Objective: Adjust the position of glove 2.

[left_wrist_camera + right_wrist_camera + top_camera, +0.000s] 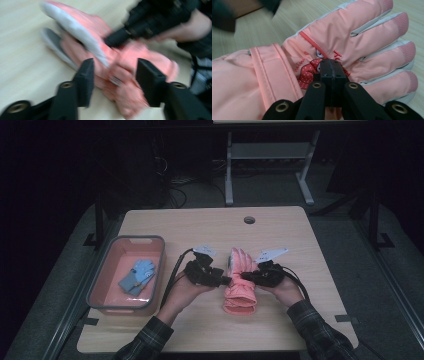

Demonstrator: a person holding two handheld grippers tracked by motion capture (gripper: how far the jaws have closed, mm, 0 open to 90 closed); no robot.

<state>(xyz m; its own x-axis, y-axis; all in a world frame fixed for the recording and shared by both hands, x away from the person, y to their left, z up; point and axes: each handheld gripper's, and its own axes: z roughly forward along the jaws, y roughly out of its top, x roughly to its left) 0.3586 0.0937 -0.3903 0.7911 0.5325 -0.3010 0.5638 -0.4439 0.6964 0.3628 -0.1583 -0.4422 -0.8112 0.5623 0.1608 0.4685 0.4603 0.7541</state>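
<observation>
**Pink glove held between two grippers at mid-surface**

Nearest the person: two forearms in plaid sleeves (320, 332) come in from the bottom edge of the high view, each hand holding a gripper.

Right gripper (248, 276): jaws pressed fully together, pinching a fold of fabric on the back of the pink glove (240, 282). In the right gripper view the jaw tips meet on the glove's printed patch, a red polka-dot cartoon design with red lettering, just beyond the cuff strap. Four glove fingers fan out past the jaws, each with a darker pink ribbed tip and pale grey side panels.

Left gripper (225, 280): jaws spread apart. The left gripper view is motion-blurred; it shows the two jaws standing to either side of the glove's cuff end, glove fabric in the gap between them. Whether either jaw touches the fabric, I cannot tell. The other gripper shows beyond, tip on the glove.

Glove position: lying on the wooden surface (280, 227) about mid-width, cuff toward the person, fingers pointing away, between the two hands.

Left of the hands: salmon tray (150, 240) with grey rim, resting on the surface, well apart from the pink glove. Inside lies a small blue glove (137, 276).

Farther back: round grommet hole (249, 220) near the far edge. Beyond, a grey frame (270, 151) on dark floor.
</observation>
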